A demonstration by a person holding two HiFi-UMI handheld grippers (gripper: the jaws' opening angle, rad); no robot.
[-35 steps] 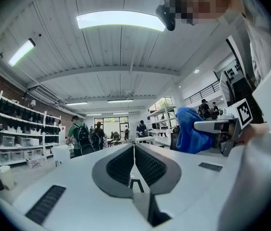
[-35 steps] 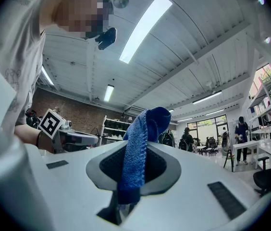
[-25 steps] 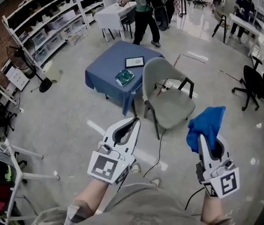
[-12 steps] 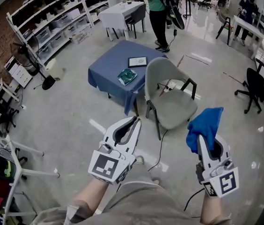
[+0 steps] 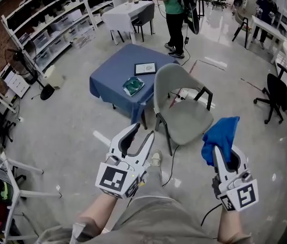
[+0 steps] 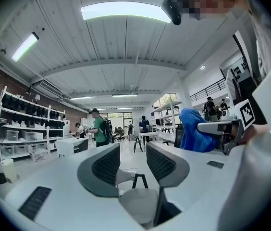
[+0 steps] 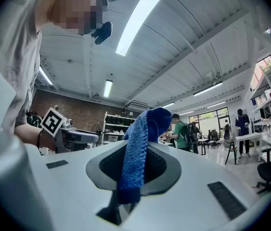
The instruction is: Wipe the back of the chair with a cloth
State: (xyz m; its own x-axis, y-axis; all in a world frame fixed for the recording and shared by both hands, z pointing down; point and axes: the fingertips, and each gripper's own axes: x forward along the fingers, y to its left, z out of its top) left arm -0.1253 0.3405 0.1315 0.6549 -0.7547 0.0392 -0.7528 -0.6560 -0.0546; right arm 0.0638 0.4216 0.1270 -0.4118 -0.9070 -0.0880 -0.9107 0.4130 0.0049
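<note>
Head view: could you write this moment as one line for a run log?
right gripper: shut on blue cloth | left gripper: jaws opening, nothing between them | grey chair: ahead, not yet wiped

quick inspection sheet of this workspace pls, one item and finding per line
surface: glossy grey floor, open in the middle
job's things: grey chair beside a blue-covered table; blue cloth not yet on the chair
clutter: framed flat item and green item on the table
grippers: left gripper jaws opening, nothing between them; right gripper shut on the cloth
cables: black cable on the floor by the chair
surroundings: shelving, person in a green top, black office chair
</note>
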